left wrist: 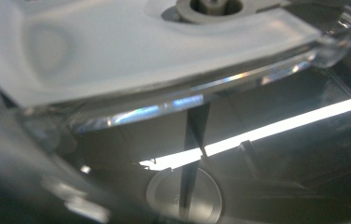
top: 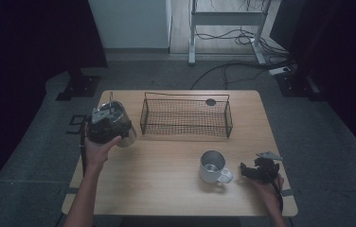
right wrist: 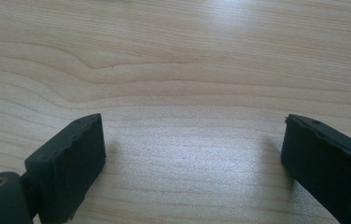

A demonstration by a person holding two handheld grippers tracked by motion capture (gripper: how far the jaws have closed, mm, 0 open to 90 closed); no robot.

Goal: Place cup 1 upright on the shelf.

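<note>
High view: left tongs (top: 112,124) grip a tilted clear jug (top: 120,124), mouth toward the basket (top: 185,116); right tongs (top: 249,171) gape.

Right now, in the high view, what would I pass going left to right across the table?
Left gripper holding a clear jug → wire basket → metal mug → right gripper, open beside the mug.

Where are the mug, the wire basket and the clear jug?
mug (top: 210,166), high view, on its white side wall.
wire basket (top: 185,117), high view, on its mesh floor.
clear jug (top: 117,115), high view, on its see-through wall.
</note>
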